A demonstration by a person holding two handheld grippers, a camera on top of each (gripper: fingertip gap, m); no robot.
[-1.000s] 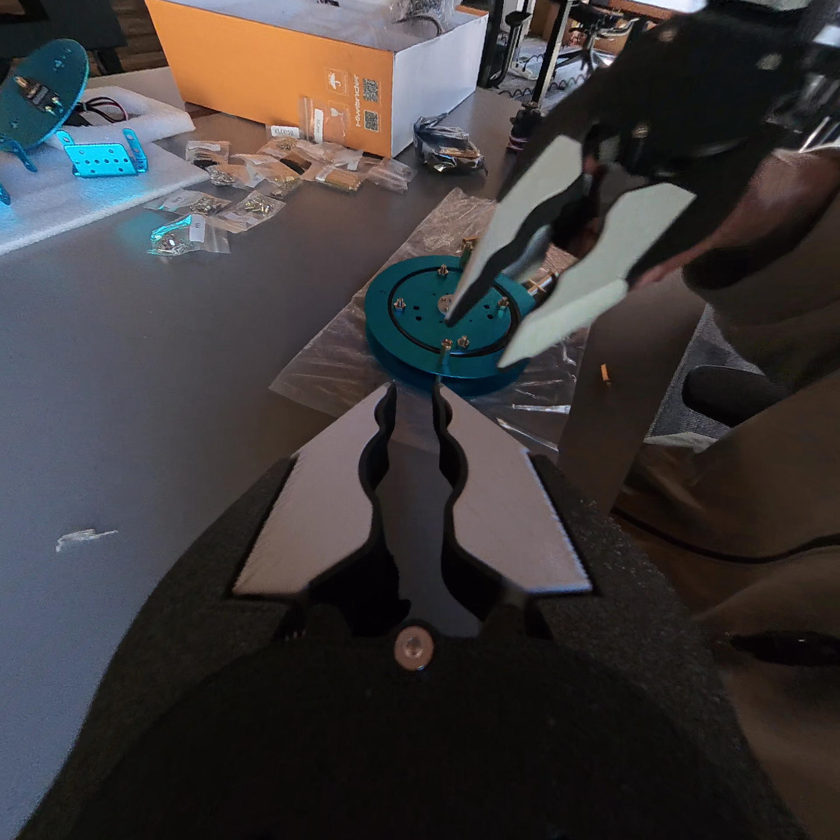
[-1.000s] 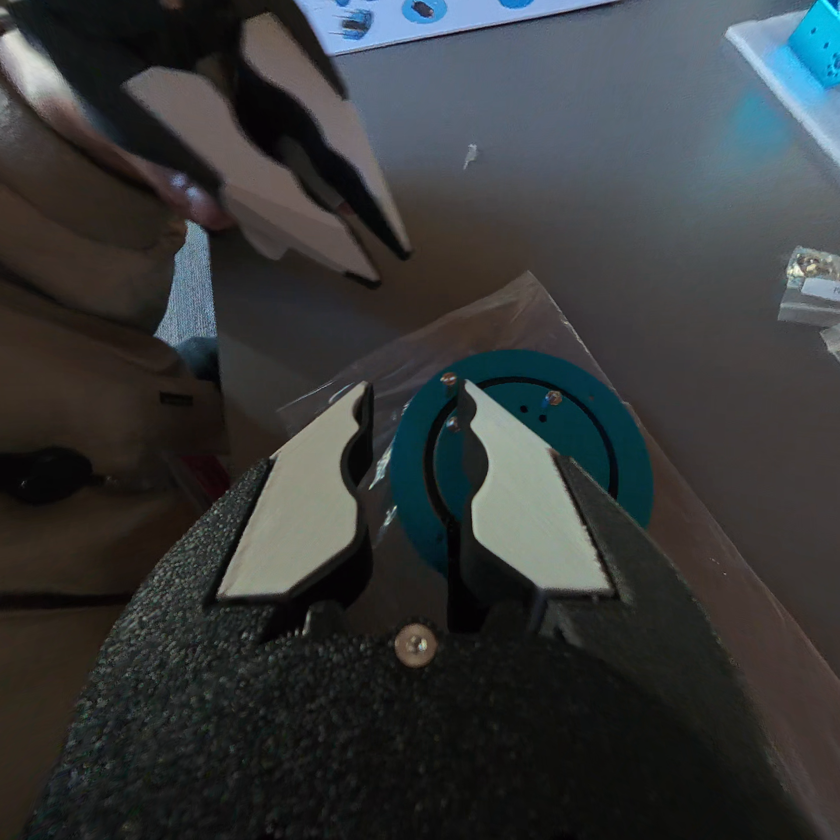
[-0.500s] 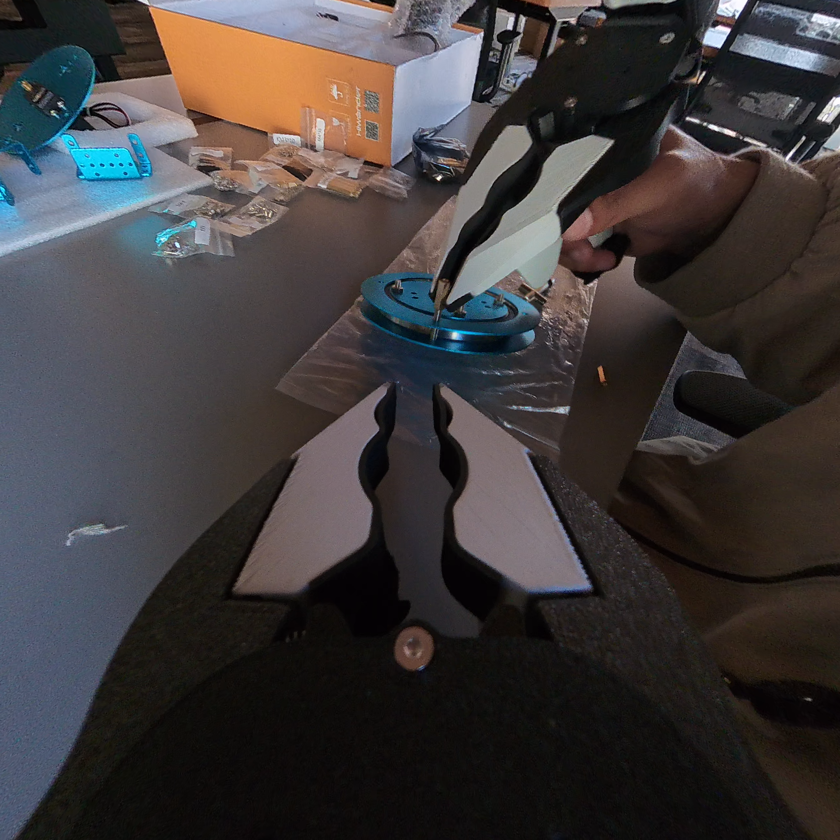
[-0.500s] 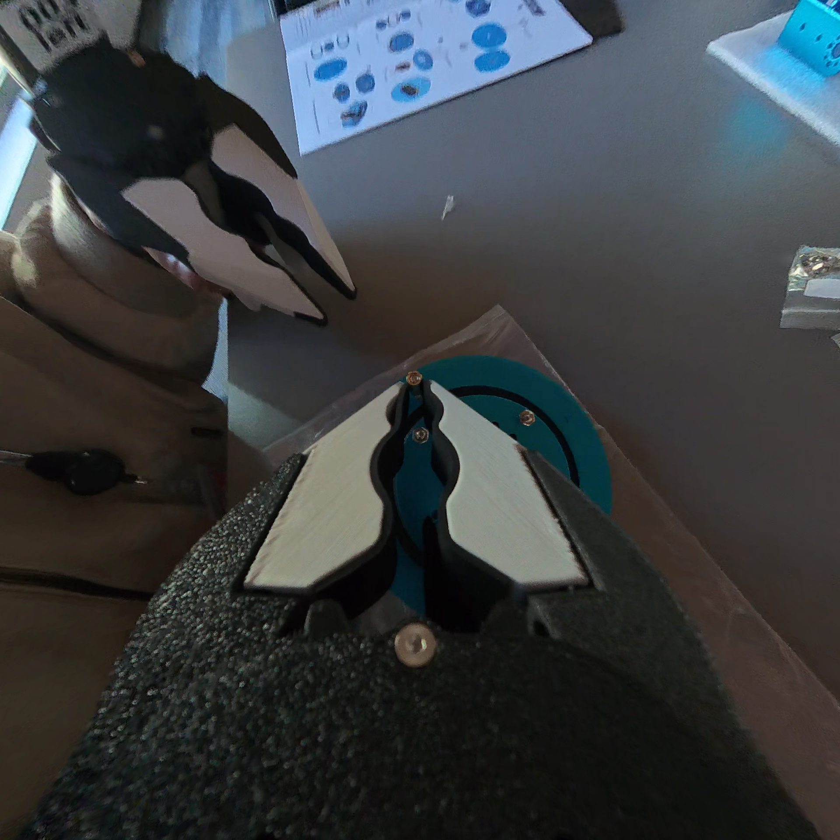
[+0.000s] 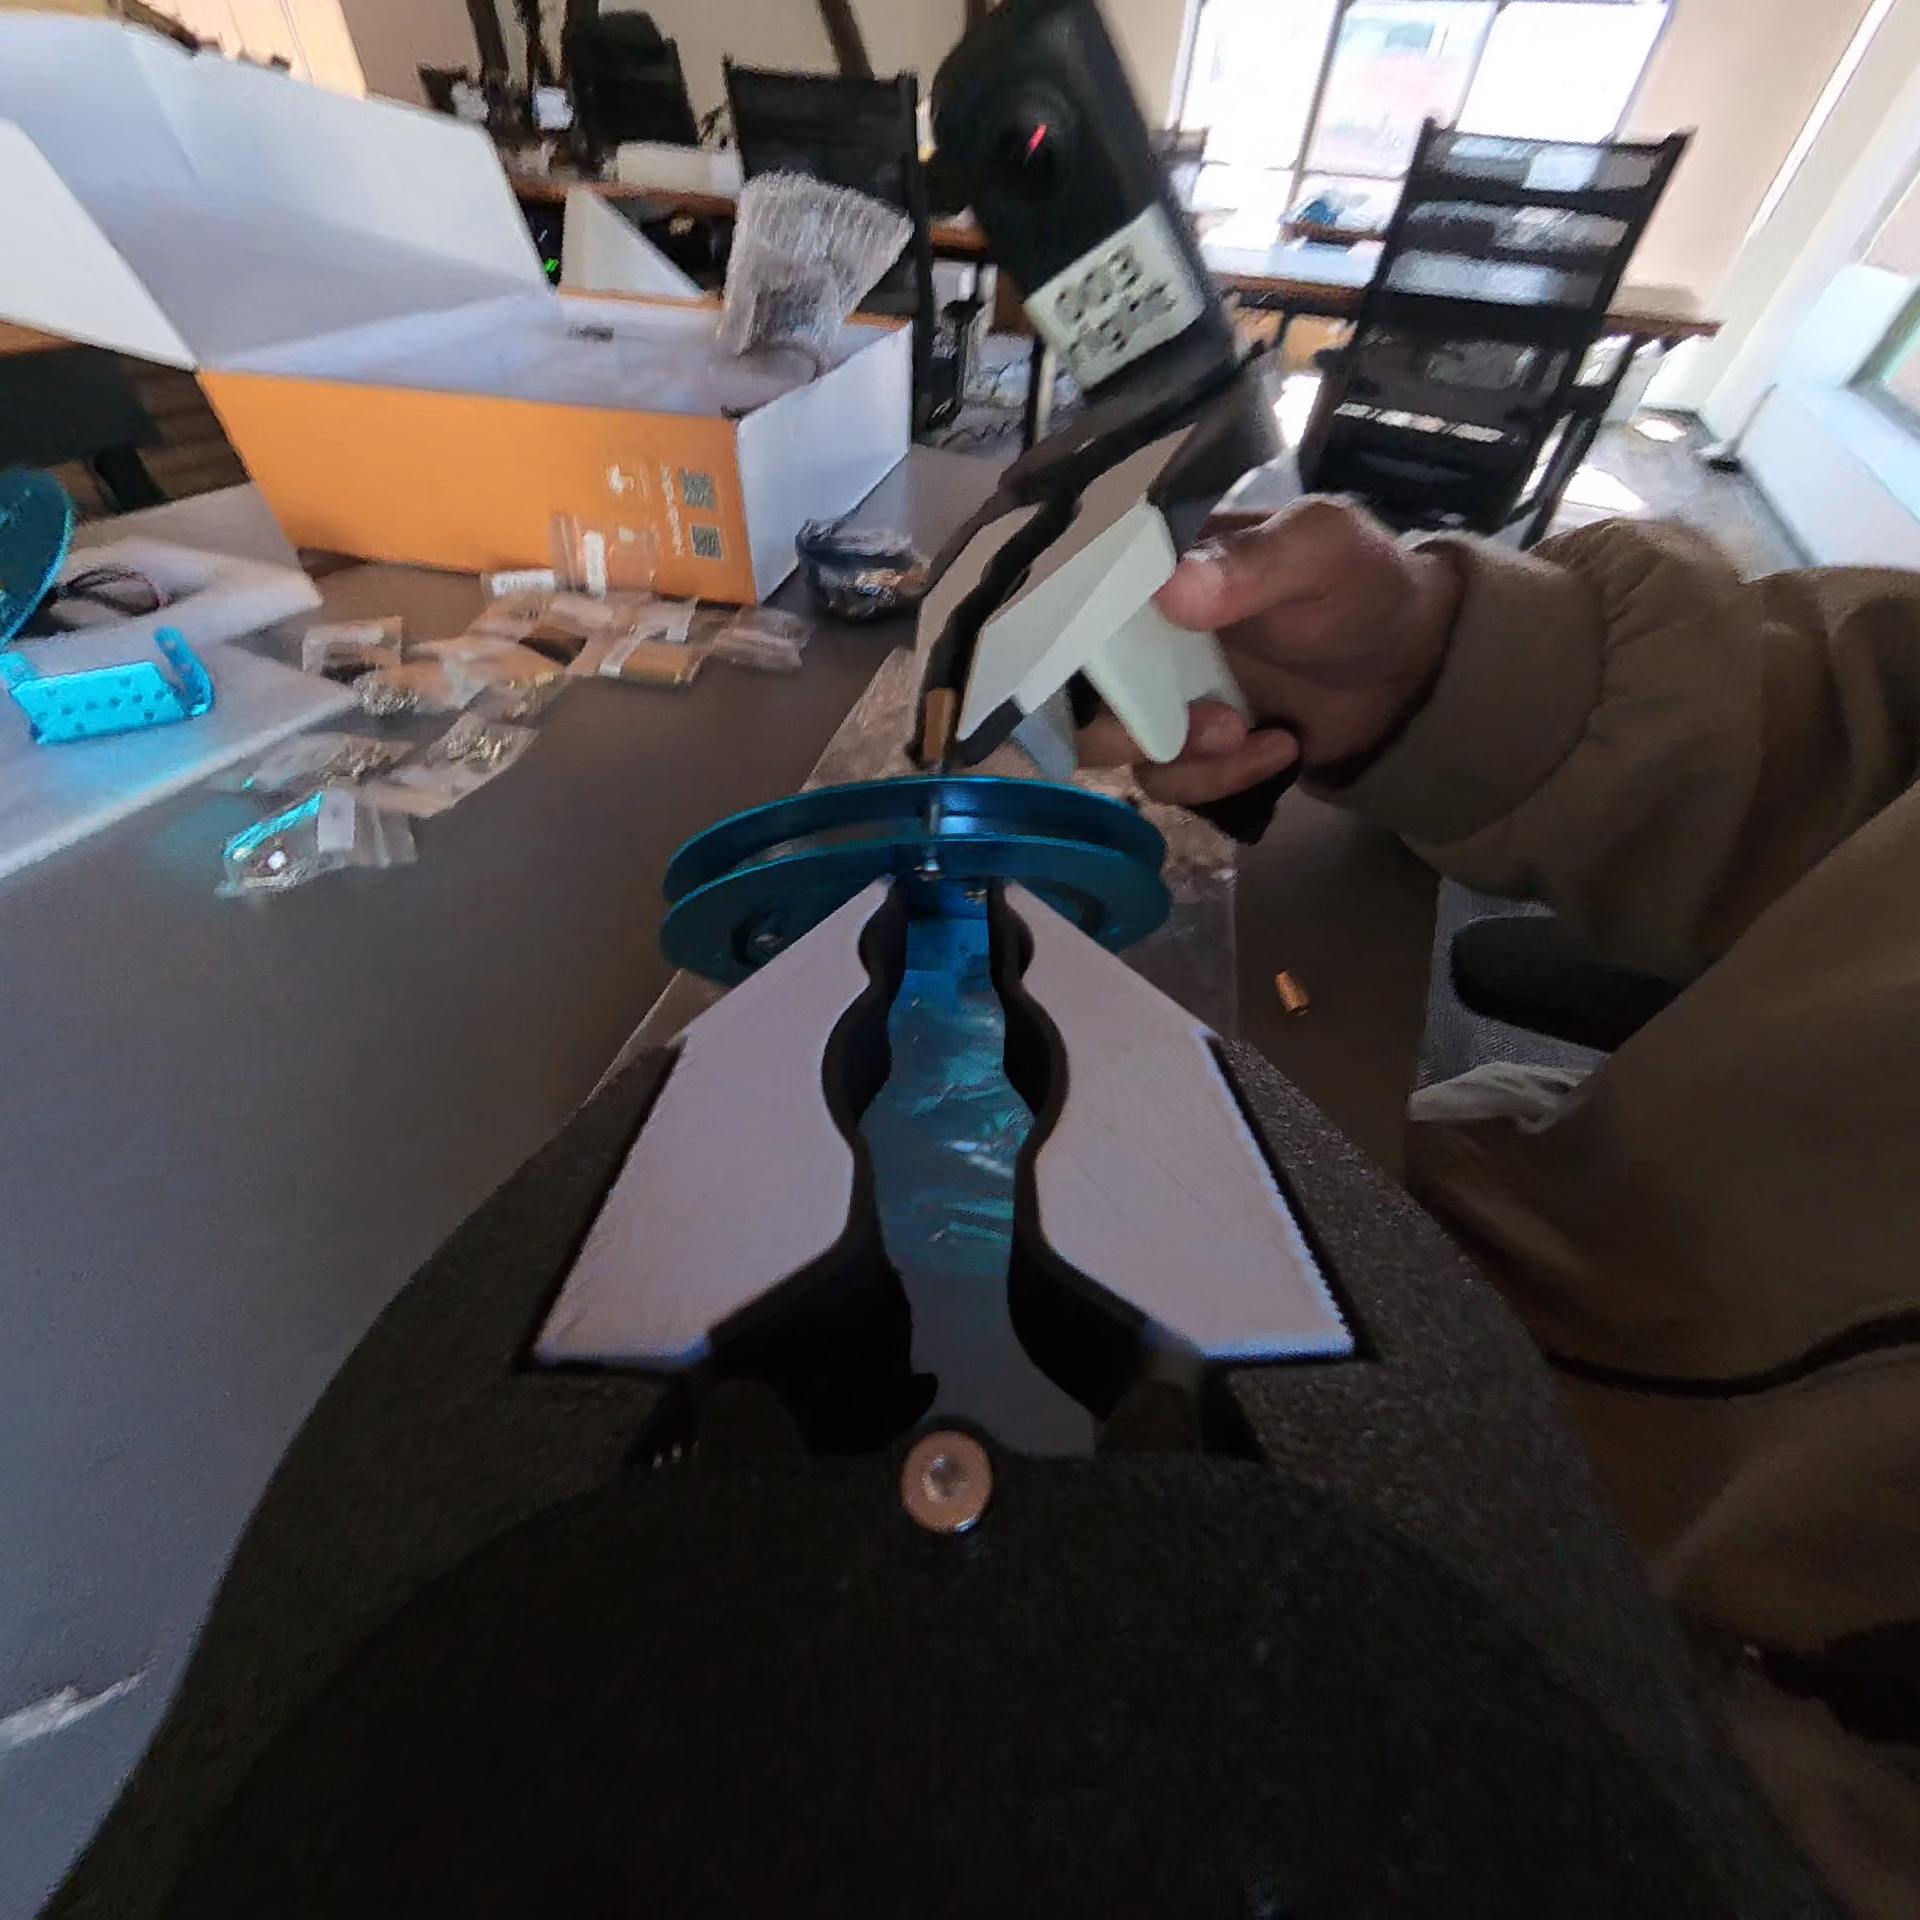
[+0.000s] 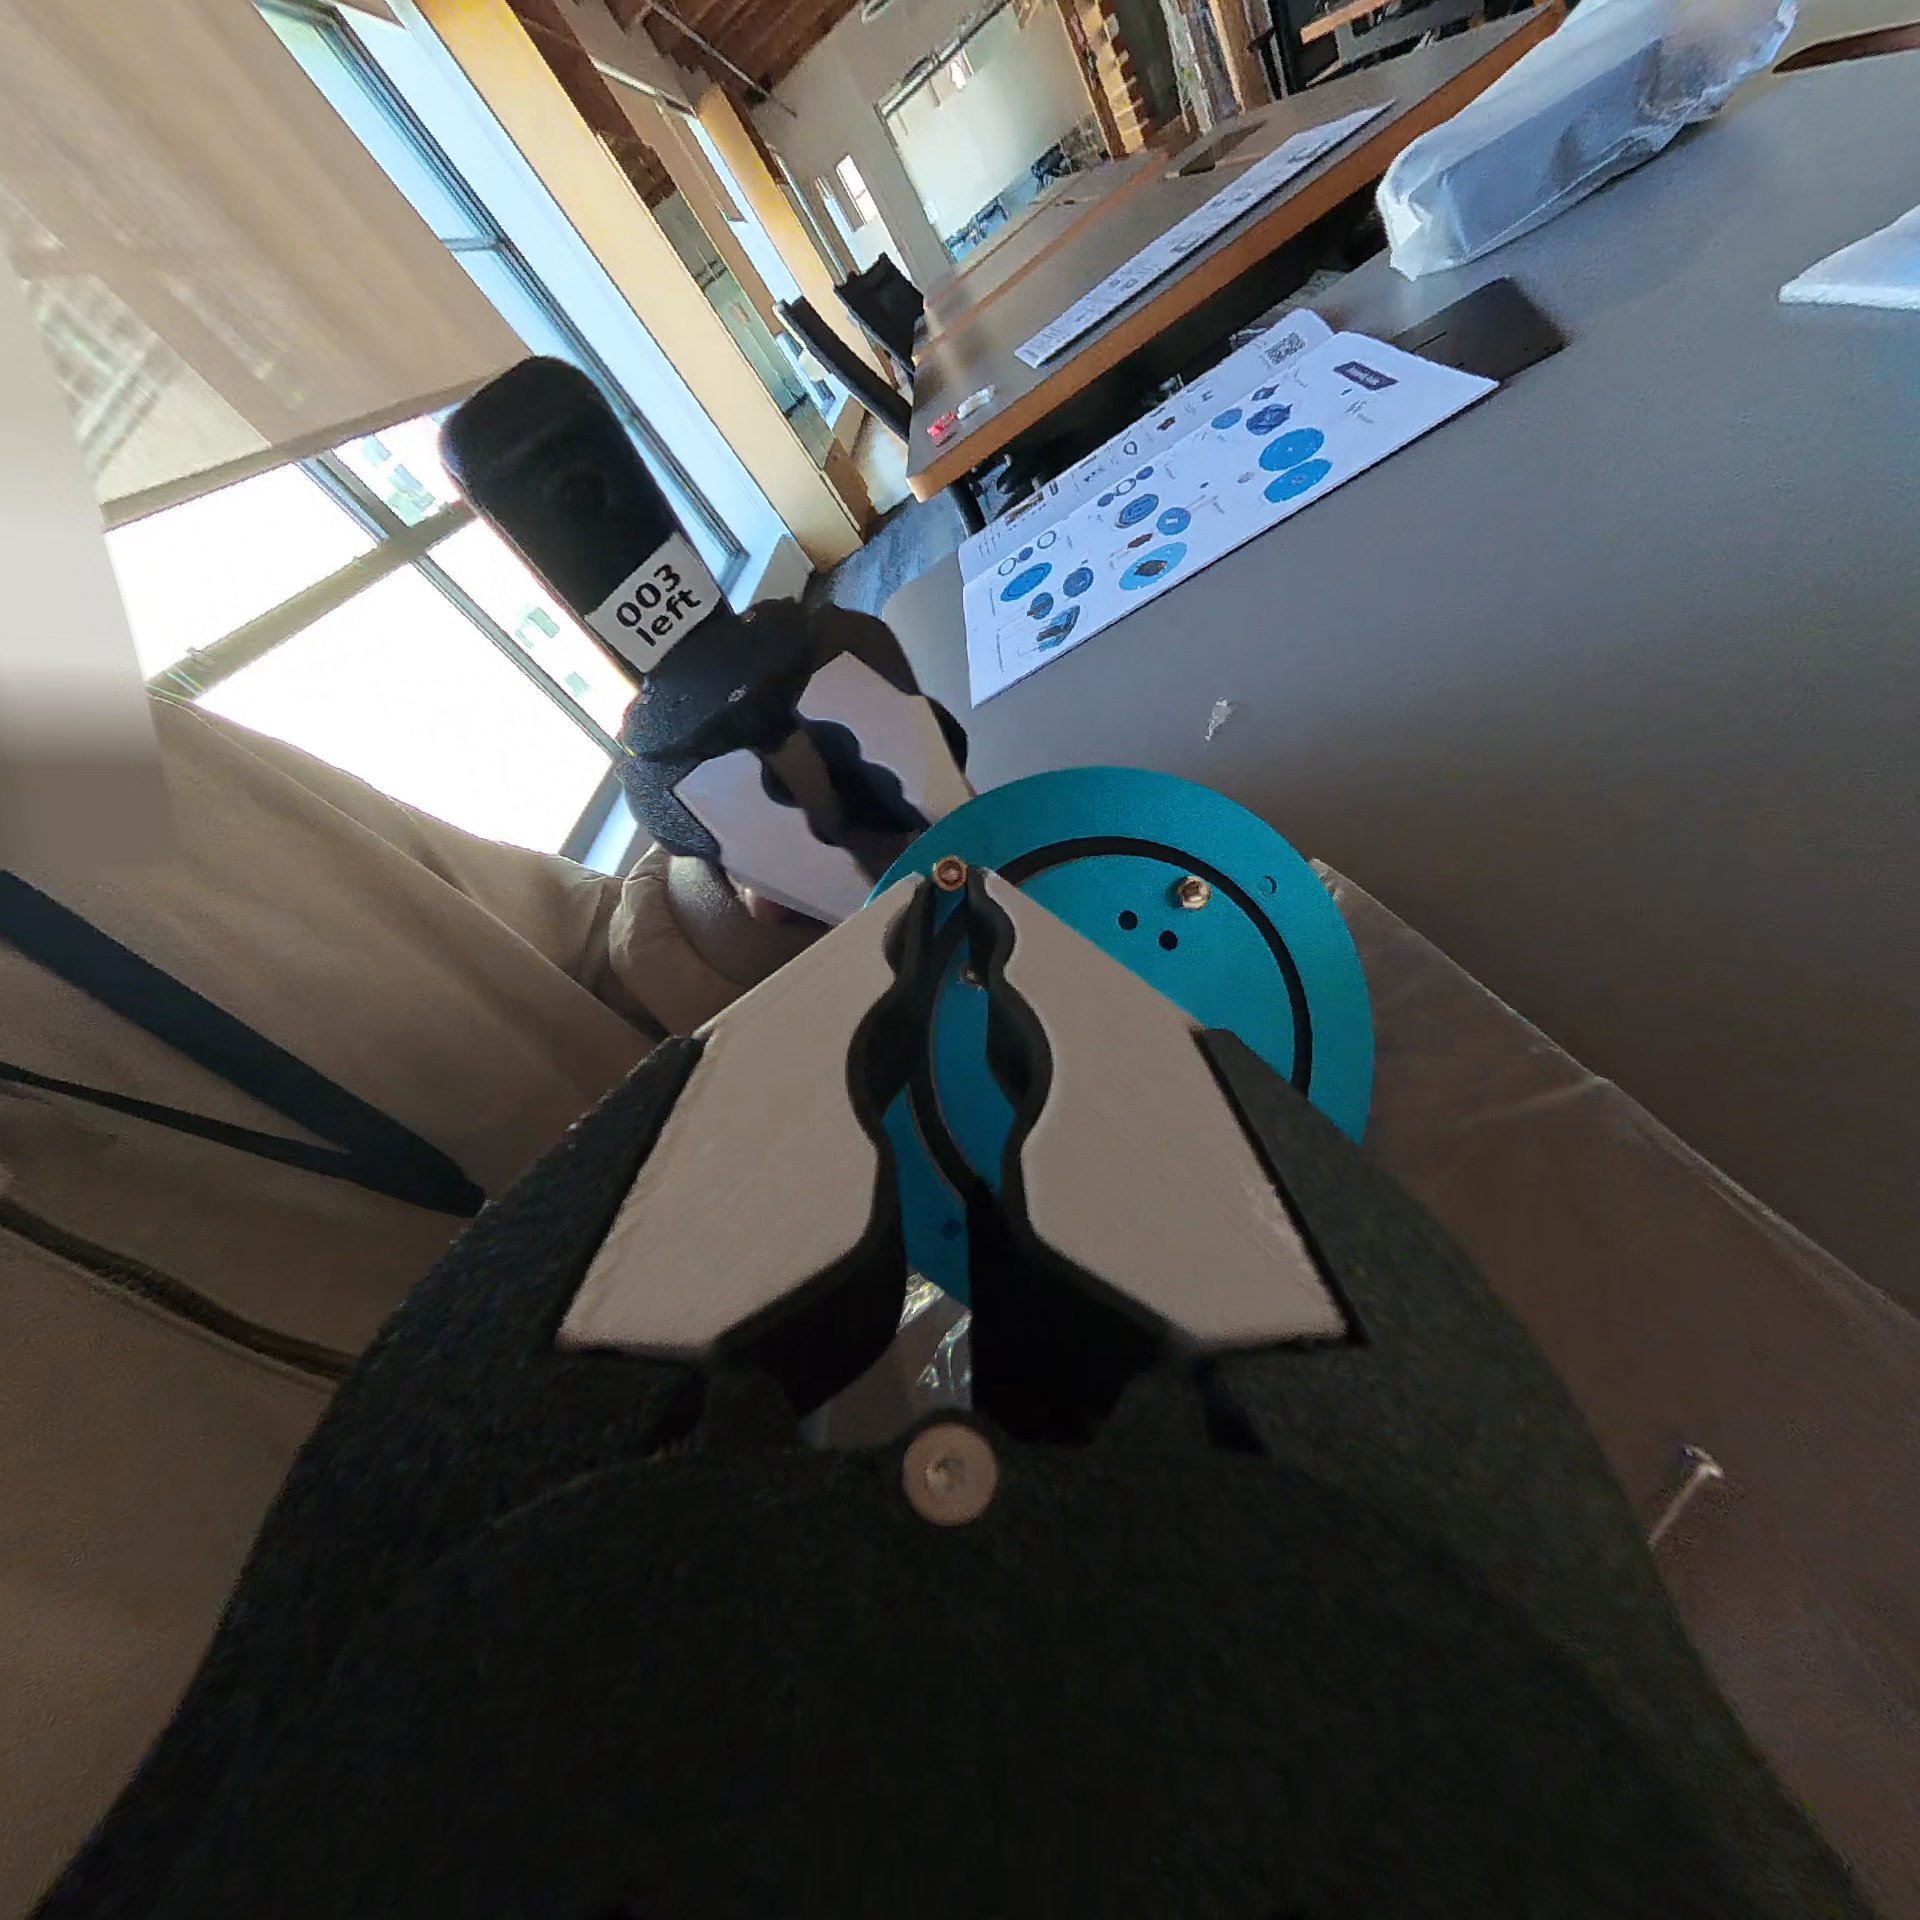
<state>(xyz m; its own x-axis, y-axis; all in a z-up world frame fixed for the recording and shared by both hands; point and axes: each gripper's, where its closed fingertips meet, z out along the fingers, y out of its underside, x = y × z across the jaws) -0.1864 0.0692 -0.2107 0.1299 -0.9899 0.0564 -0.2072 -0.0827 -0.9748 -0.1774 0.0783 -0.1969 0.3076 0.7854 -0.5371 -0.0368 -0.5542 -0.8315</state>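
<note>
A blue round two-plate disc assembly (image 5: 1039,831) sits on a clear plastic sheet (image 5: 1195,935) on the grey table; it also shows in the right wrist view (image 6: 1226,997). My right gripper (image 6: 950,883) is shut on a brass standoff (image 6: 948,871) that stands on the disc's rim. In the left wrist view it (image 5: 935,743) pinches the standoff (image 5: 938,715) from above. My left gripper (image 5: 943,899) is slightly open, with its tips at the disc's near edge and a blue part between them. I cannot tell whether they touch it. Another brass standoff (image 6: 1193,891) stands on the disc.
An open orange and white box (image 5: 468,488) stands at the back left. Before it lie small bags of hardware (image 5: 499,675) and a blue bracket (image 5: 104,701) on white foam. A loose standoff (image 5: 1291,992) lies right of the sheet. An instruction sheet (image 6: 1195,520) lies beyond the disc. Both grippers' tips are close together, under 4 cm apart. The blue bracket (image 5: 104,701) is about 35 cm from both grippers' fingertips.
My right gripper closed on the standoff at the disc's rim and holds it. My left gripper moved forward and lower, up to the disc's near edge, its gap unchanged.
</note>
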